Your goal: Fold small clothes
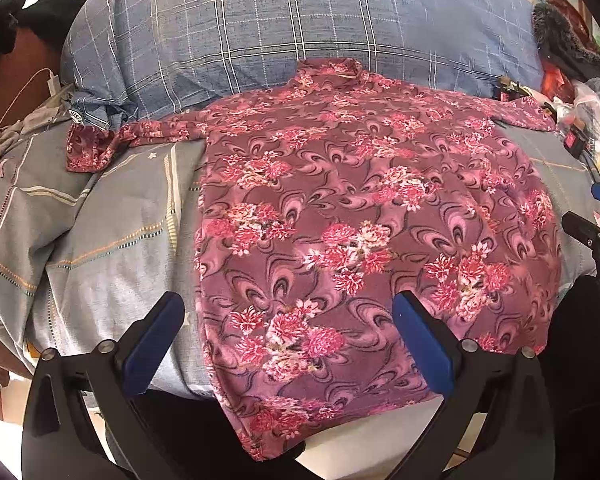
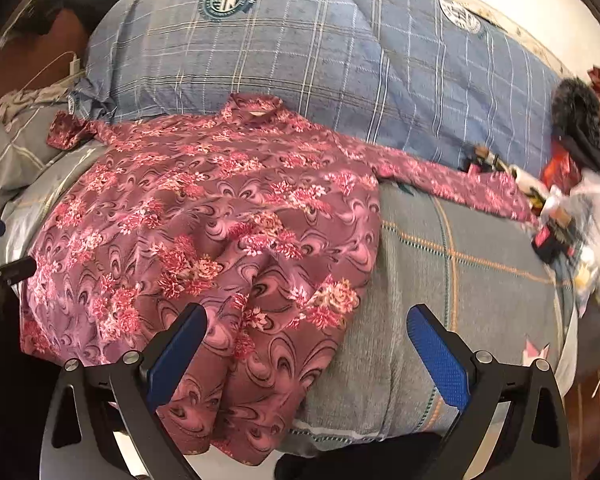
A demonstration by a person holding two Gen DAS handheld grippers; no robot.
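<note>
Left wrist view: maroon floral long-sleeved shirt (image 1: 340, 216) spread flat, collar farthest away.
Left gripper (image 1: 288, 332) and right gripper (image 2: 306, 344) are held open, empty, at the hem.

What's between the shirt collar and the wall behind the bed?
A blue plaid quilt with round crest prints, bunched up along the wall. The floral shirt has its collar resting against the quilt's front edge. Both wrist views show it.

Maroon floral cloth shirt (image 1: 340, 208): thin, soft, matt. Grey checked woven bed sheet (image 2: 460, 264): matt. Blue textured pads on fingers (image 2: 440, 354); black matt plastic frames.
</note>
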